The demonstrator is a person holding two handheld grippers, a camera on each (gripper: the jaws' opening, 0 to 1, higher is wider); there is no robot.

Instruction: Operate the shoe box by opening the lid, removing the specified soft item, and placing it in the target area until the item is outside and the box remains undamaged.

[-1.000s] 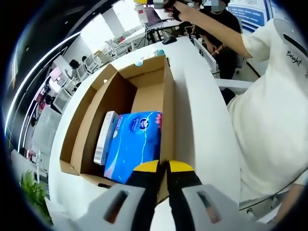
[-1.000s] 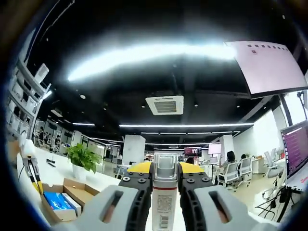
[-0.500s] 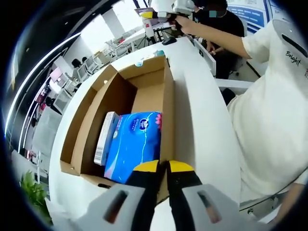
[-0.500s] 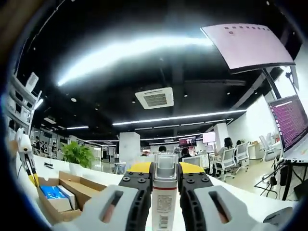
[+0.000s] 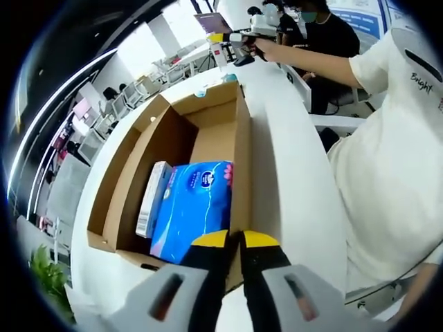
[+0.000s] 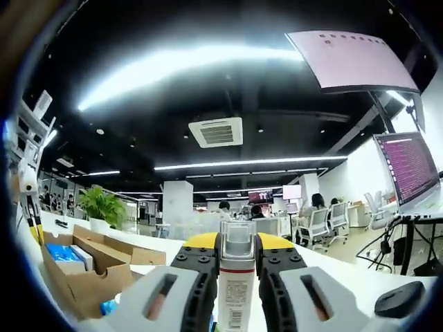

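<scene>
Shoe box (image 5: 208,131) lay open at frame centre, its near wall pinched by the left gripper (image 5: 234,243); right gripper (image 6: 237,250) clenched a white bottle (image 6: 237,290), best lowered gently onto the table (image 5: 291,180).

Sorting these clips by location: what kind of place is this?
Most likely an open-plan office: swivel chairs at desks, a monitor showing text, and a ceiling air-conditioning unit.
</scene>
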